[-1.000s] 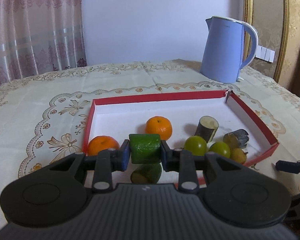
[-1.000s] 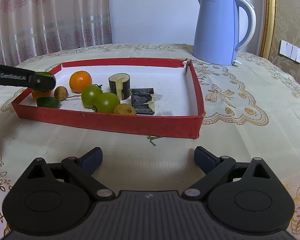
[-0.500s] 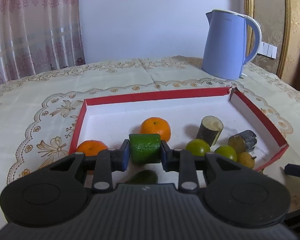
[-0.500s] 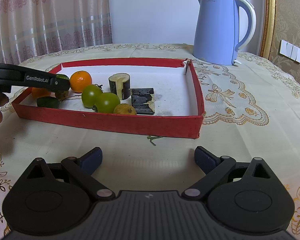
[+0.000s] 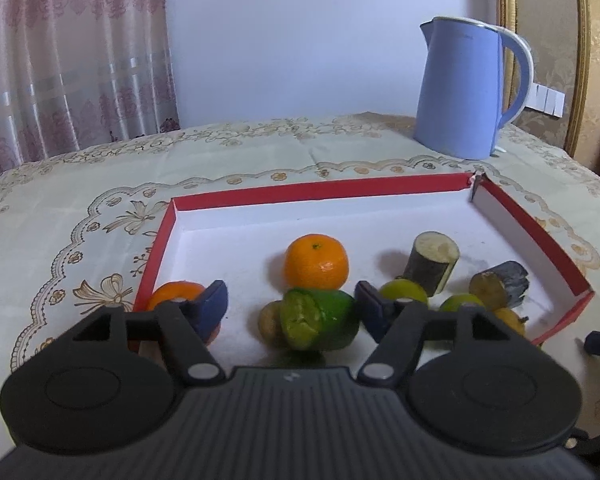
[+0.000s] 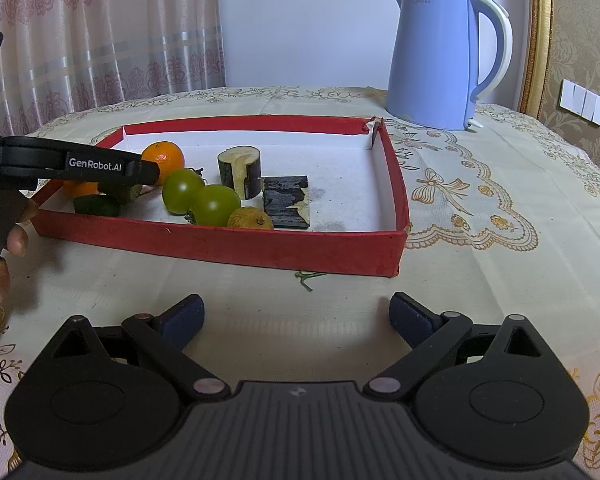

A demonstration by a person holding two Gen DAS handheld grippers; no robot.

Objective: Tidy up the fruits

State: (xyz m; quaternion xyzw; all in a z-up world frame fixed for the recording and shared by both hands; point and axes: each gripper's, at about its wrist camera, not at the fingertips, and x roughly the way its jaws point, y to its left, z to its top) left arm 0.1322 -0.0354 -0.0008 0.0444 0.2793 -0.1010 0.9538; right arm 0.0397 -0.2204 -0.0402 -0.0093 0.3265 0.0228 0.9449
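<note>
With your left gripper (image 5: 290, 308) spread apart around the green cut fruit (image 5: 320, 319) near the red tray's (image 5: 320, 191) front-left corner and your right gripper (image 6: 296, 316) apart over bare table, withdrawing carelessly could nudge that fruit rolling against the small brown fruit (image 5: 269, 321).

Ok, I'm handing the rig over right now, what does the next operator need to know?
Left gripper: open over the red tray's near-left end; the green chunk lies between its fingers, unheld.
Right gripper: open, empty, over the tablecloth before the tray.
In the tray: two oranges, two green tomatoes, a yellow fruit, dark cut pieces.
Left to do: back the left gripper out; probably sort like with like.
</note>
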